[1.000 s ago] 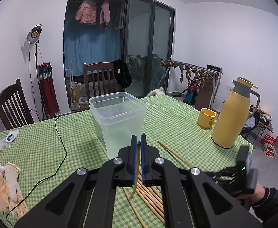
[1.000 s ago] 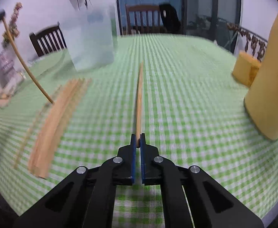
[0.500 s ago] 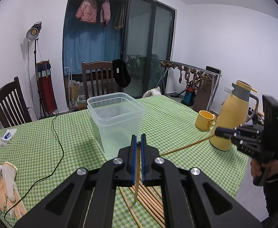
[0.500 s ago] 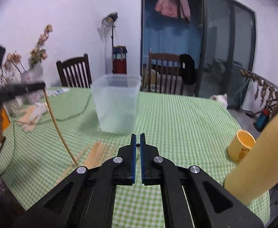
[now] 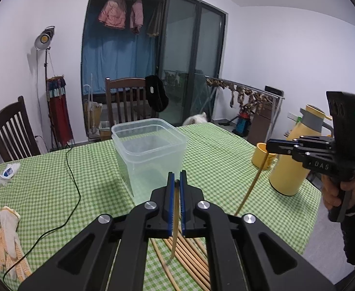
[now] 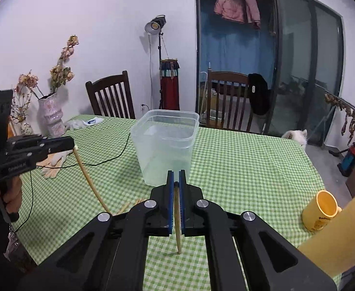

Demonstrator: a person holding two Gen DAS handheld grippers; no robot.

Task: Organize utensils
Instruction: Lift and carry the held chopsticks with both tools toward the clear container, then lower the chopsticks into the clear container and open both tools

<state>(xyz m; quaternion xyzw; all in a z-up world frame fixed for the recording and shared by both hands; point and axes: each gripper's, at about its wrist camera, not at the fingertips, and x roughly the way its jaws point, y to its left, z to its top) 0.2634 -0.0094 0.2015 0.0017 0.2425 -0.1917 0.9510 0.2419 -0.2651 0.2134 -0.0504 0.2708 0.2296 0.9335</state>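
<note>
**Chopsticks: one gripped in each of my tongs, the rest lying loose on the table**

Chopsticks, loose bundle (image 5: 189, 257): they lie on the green checked tablecloth (image 5: 44, 181) at about 6 o'clock in the left wrist view, directly beneath my left gripper (image 5: 176, 181) and partly hidden by it.

Left gripper: clenched on a single chopstick (image 5: 175, 230), which hangs downward from between the blue pads, its lower tip above the bundle. In the right wrist view this same gripper appears at 9 o'clock (image 6: 73, 145), with its stick (image 6: 90, 181) sloping down toward the table.

Right gripper (image 6: 176, 181): clenched on a second chopstick (image 6: 177, 228), also hanging tip-down from the pads. In the left wrist view it sits at 3 o'clock (image 5: 268, 146), raised clear of the table, its stick (image 5: 250, 189) slanting down toward the cloth.

Clear plastic container (image 5: 150, 150): upright at 12 o'clock ahead of both grippers, on the cloth. I see no sticks in it.

Writing: the right gripper body carries raised letters reading roughly "DAS". The yellow mug (image 6: 322, 209), at 4 o'clock in the right wrist view, bears dark print too small to read. The yellow thermos (image 5: 296, 155) stands just beside the mug. The white packet (image 5: 10, 171) at 9 o'clock has a blue mark, illegible.
</note>
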